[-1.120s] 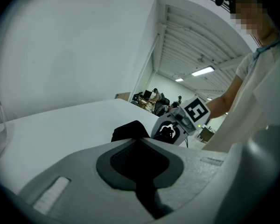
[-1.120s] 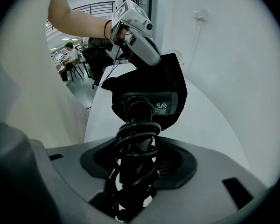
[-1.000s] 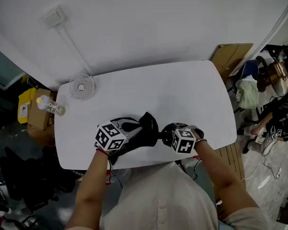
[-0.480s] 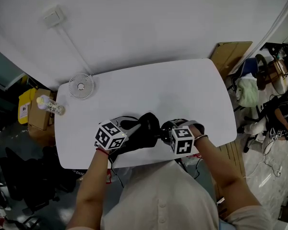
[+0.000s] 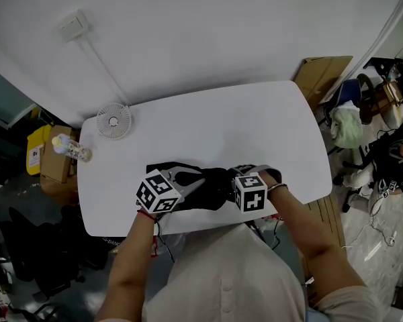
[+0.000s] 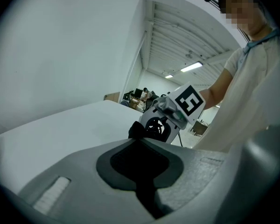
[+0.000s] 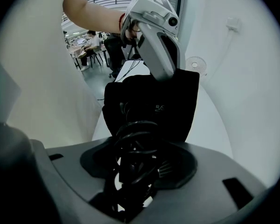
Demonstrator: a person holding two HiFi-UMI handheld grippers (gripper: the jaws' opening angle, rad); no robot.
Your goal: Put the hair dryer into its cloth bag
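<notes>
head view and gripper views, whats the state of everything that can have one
cloth bag, held up by its top edge
left gripper, shut on the cloth bag
hair dryer, cord coiled, held at the bag, not fully inside
right gripper, shut on the hair dryer
fan, on the table, untouched

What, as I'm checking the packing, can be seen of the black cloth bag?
The black cloth bag is soft, matte fabric with a small pale logo, creased, over the white table. The jaws of the left gripper are shut on one edge; the right gripper holds the black hair dryer with coiled cord at its other end.
</notes>
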